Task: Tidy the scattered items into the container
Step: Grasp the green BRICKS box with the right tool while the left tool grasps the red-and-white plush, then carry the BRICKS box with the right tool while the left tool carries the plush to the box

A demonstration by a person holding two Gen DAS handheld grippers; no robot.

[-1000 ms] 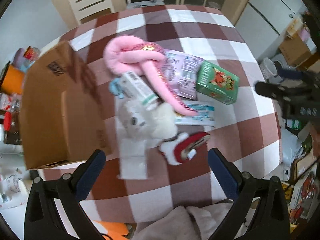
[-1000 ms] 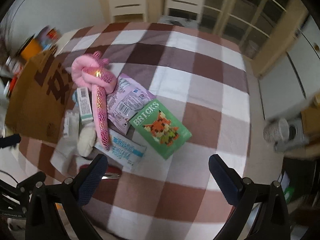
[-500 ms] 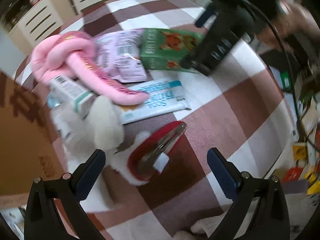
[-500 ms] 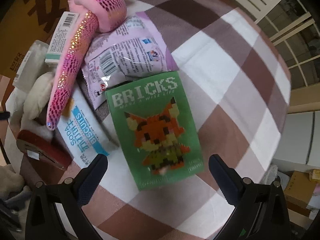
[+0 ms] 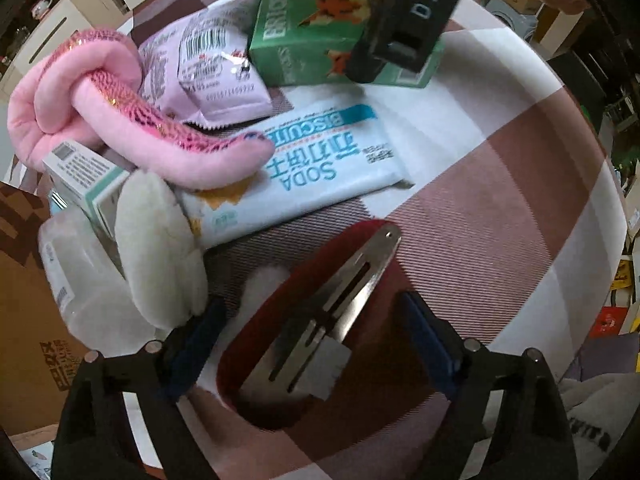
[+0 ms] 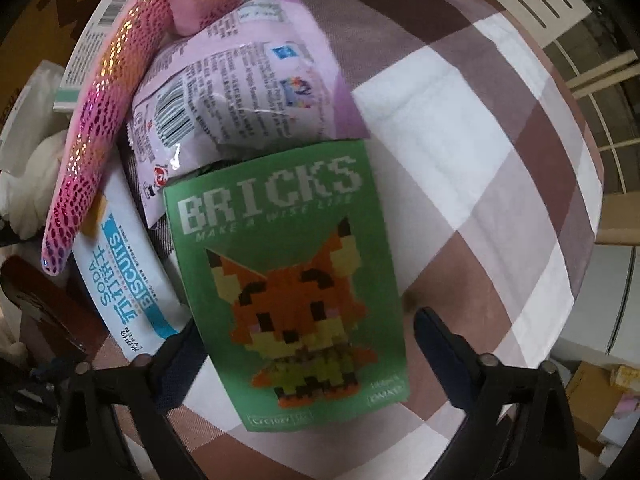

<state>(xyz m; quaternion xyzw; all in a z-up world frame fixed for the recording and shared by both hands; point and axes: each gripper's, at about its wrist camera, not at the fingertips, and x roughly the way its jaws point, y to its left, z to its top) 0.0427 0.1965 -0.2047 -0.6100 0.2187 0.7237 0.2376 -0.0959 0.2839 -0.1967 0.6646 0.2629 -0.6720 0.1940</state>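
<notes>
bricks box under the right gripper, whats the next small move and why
Probably finish closing on it. The right gripper points down over the green bricks box, a finger on either long side, jaws closing with the box between them but not yet pressing. The left gripper likewise straddles the red hair clip. Once the pads bite, lift toward the cardboard box.

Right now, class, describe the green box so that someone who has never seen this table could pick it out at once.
On the checked tablecloth, find the heap of toys and snack packets. At its edge lies the green box, beside the blue-and-white biscuit packet and tucked under the lilac packet. It alone is green, with BRICKS in pale letters above a pixelated orange fox.
</notes>
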